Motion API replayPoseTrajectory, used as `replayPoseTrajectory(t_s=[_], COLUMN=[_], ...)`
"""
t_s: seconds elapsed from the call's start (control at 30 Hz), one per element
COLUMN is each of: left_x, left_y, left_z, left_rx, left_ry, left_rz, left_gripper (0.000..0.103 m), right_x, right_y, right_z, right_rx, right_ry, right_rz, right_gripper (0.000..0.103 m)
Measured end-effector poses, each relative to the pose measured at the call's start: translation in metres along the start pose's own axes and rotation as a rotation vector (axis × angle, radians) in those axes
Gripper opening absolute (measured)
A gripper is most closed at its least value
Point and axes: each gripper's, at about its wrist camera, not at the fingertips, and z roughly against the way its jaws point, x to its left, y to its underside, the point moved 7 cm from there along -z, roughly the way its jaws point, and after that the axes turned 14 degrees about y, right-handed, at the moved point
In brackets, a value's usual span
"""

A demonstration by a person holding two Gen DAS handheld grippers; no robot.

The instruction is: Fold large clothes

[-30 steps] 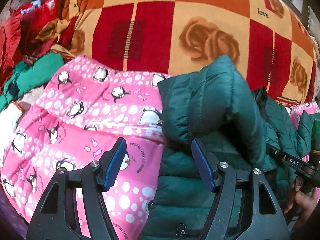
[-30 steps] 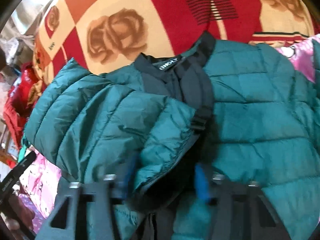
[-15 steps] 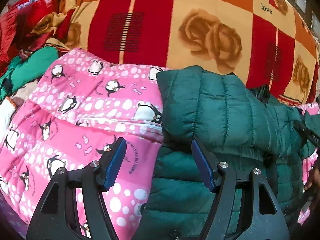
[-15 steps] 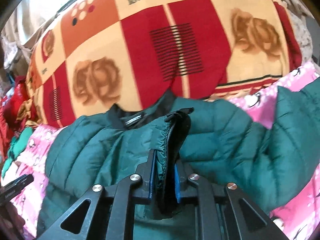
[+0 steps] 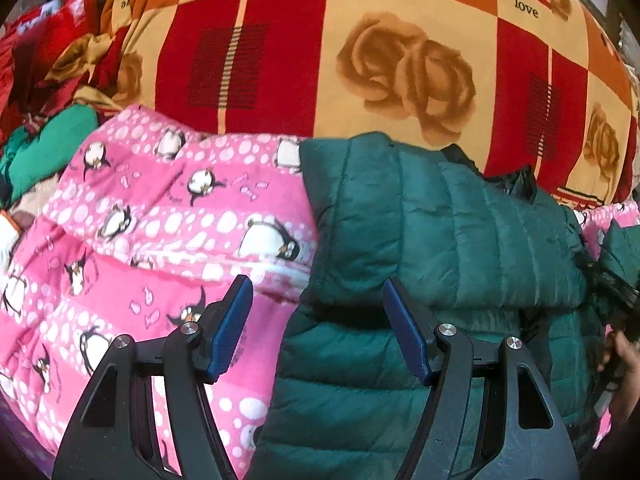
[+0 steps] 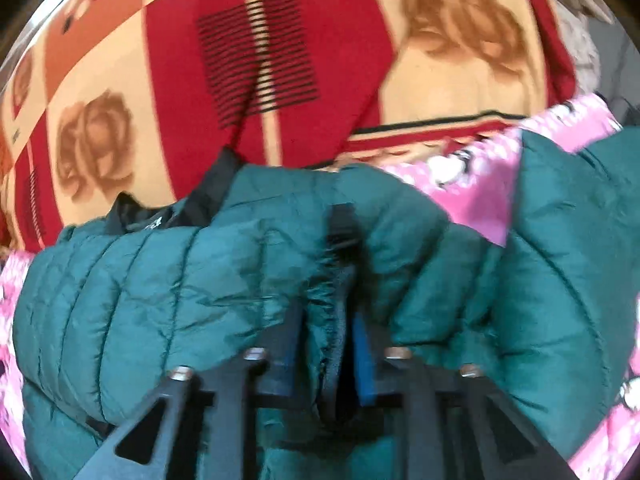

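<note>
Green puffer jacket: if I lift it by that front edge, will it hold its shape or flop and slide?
The green puffer jacket looks floppy: its sleeve already lies draped and creased. The shiny shell probably slips, so a thin edge could creep out between the right gripper jaws, which are opening. Being puffy, it is likely light for its bulk and may spring back unfolded.

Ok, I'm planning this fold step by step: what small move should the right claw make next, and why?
Probably draw the right claw back off the green puffer jacket: its jaws are opening with the jacket's black-trimmed edge between them, and that part lies folded across the jacket's front. The left claw is open and empty.
</note>
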Motion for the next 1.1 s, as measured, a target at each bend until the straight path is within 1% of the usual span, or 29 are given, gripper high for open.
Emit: replayPoseTrajectory(t_s=[0.1, 0.17, 0.2, 0.23, 0.27, 0.33, 0.47, 0.5, 0.57, 0.6, 0.63, 0.7, 0.83, 0.93, 1.0, 1.1], left_x=[-0.009, -0.016, -0.019, -0.022, -0.024, -0.028, -0.026, -0.025, -0.023, -0.021, -0.019, -0.018, -0.018, -0.019, -0.019, -0.020], left_y=[-0.011, -0.019, -0.023, -0.026, -0.028, -0.030, -0.027, -0.026, -0.024, -0.022, -0.021, -0.019, -0.018, -0.018, -0.018, -0.017], left_z=[-0.006, -0.014, -0.019, -0.026, -0.031, -0.045, -0.067, -0.070, -0.076, -0.079, -0.082, -0.084, -0.084, -0.085, -0.085, -0.085], left_rx=[-0.013, -0.021, -0.021, -0.020, -0.018, -0.011, 0.001, -0.002, -0.008, -0.009, -0.009, -0.008, -0.014, -0.017, -0.020, -0.027], left_ry=[0.007, 0.009, 0.012, 0.012, 0.009, -0.010, -0.041, -0.044, -0.042, -0.038, -0.031, -0.025, -0.034, -0.041, -0.044, -0.052], left_rz=[-0.006, -0.006, -0.002, 0.002, 0.003, 0.000, -0.001, -0.001, 0.007, 0.015, 0.025, 0.034, 0.026, 0.022, 0.021, 0.016], left_gripper=[0.068, 0.068, 0.068, 0.068, 0.068, 0.068, 0.069, 0.073, 0.077, 0.078, 0.079, 0.079, 0.080, 0.080, 0.080, 0.080], right_x=[-0.001, 0.013, 0.027, 0.038, 0.050, 0.069, 0.089, 0.092, 0.094, 0.095, 0.097, 0.098, 0.095, 0.086, 0.079, 0.070], right_y=[-0.005, -0.004, -0.004, -0.003, -0.002, 0.004, 0.011, 0.011, 0.010, 0.011, 0.013, 0.013, 0.011, 0.010, 0.013, 0.019], right_z=[0.028, 0.044, 0.050, 0.052, 0.051, 0.043, 0.012, 0.005, -0.011, -0.014, -0.017, -0.021, -0.015, 0.001, 0.012, 0.019], right_rx=[-0.064, -0.080, -0.076, -0.065, -0.051, -0.024, 0.022, 0.025, 0.028, 0.020, 0.013, 0.003, 0.014, 0.009, 0.010, 0.014], right_ry=[-0.019, -0.090, -0.148, -0.180, -0.207, -0.232, -0.221, -0.211, -0.193, -0.179, -0.161, -0.153, -0.159, -0.178, -0.199, -0.209], right_rz=[-0.006, 0.029, 0.065, 0.096, 0.129, 0.171, 0.196, 0.196, 0.203, 0.206, 0.211, 0.211, 0.209, 0.201, 0.182, 0.168], right_gripper=[0.042, 0.043, 0.043, 0.043, 0.043, 0.043, 0.043, 0.043, 0.044, 0.048, 0.056, 0.064, 0.066, 0.066, 0.068, 0.069])
